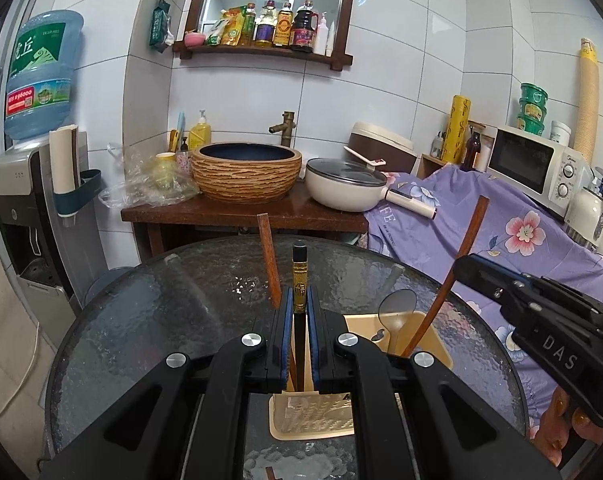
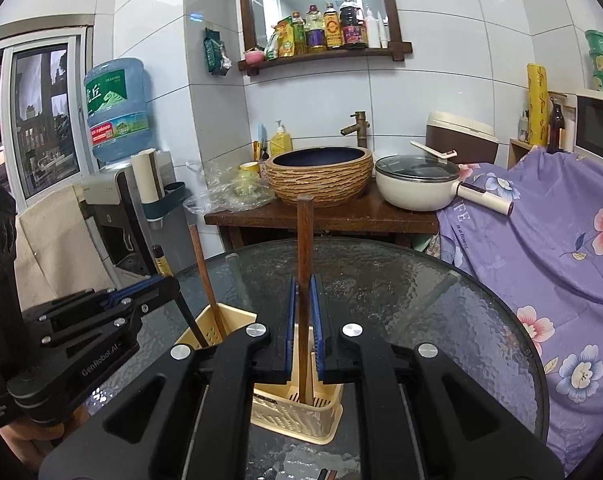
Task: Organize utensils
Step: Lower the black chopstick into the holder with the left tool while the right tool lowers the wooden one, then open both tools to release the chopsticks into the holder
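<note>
A beige perforated utensil holder (image 1: pixel 313 416) (image 2: pixel 289 416) stands on the round glass table (image 1: pixel 141 320). My left gripper (image 1: pixel 300 304) is shut on a black chopstick with a gold band (image 1: pixel 300 276); its lower end reaches down into the holder. My right gripper (image 2: pixel 302 300) is shut on a brown wooden stick (image 2: pixel 304 240) whose foot rests in a holder compartment. Each wrist view shows the other gripper too: the right gripper (image 1: pixel 463 266) on its curved wooden stick (image 1: pixel 471 232), the left gripper (image 2: pixel 161 284) on the chopstick (image 2: pixel 161 262). A second wooden stick (image 1: pixel 267 256) (image 2: pixel 205 272) and a grey spoon (image 1: pixel 397 304) also stand in the holder.
Behind the table a wooden stand (image 1: pixel 241 212) carries a woven basin (image 1: pixel 246 172) and a cream pan (image 1: pixel 341 184). A water dispenser (image 1: pixel 25 184) stands at the left, and purple floral cloth (image 1: pixel 501 240) and a microwave (image 1: pixel 537 164) at the right. A hand (image 1: pixel 561 420) shows at the lower right.
</note>
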Action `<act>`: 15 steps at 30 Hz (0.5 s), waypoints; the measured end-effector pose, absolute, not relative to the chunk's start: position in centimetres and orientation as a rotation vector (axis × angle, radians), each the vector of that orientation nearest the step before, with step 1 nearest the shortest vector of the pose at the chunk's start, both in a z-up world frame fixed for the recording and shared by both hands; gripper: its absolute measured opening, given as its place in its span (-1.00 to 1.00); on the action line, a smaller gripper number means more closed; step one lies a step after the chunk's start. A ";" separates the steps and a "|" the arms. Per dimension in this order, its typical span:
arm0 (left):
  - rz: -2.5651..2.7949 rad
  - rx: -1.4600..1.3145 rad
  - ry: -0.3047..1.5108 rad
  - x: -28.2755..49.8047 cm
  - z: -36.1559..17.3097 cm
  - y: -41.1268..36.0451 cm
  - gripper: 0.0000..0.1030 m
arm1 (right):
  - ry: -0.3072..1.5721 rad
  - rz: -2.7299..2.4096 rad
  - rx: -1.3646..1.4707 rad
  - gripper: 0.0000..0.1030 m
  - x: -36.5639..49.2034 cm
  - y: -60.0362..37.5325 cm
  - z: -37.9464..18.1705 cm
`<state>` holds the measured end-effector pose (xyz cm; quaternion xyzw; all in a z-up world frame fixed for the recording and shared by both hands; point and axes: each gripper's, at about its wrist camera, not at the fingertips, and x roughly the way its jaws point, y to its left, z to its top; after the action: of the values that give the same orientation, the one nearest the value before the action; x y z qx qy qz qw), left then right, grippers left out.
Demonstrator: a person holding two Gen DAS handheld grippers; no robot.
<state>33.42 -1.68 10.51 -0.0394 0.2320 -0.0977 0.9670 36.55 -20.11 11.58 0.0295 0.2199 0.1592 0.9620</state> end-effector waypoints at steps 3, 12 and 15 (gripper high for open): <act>-0.203 -0.062 0.439 32.7 11.1 -1.7 -0.64 | 0.420 0.320 0.066 0.02 35.9 -20.3 11.5; -0.189 -0.078 0.340 28.4 12.4 0.2 0.27 | 0.420 0.303 0.117 0.13 33.7 -22.3 11.2; -0.166 -0.092 0.329 26.6 12.2 1.2 0.47 | 0.439 0.289 0.114 0.26 32.4 -23.0 10.5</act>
<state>26.61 1.16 12.18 -0.0457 0.1636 -0.0825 0.9820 32.42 -23.01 10.52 0.0563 0.2170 0.1426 0.9641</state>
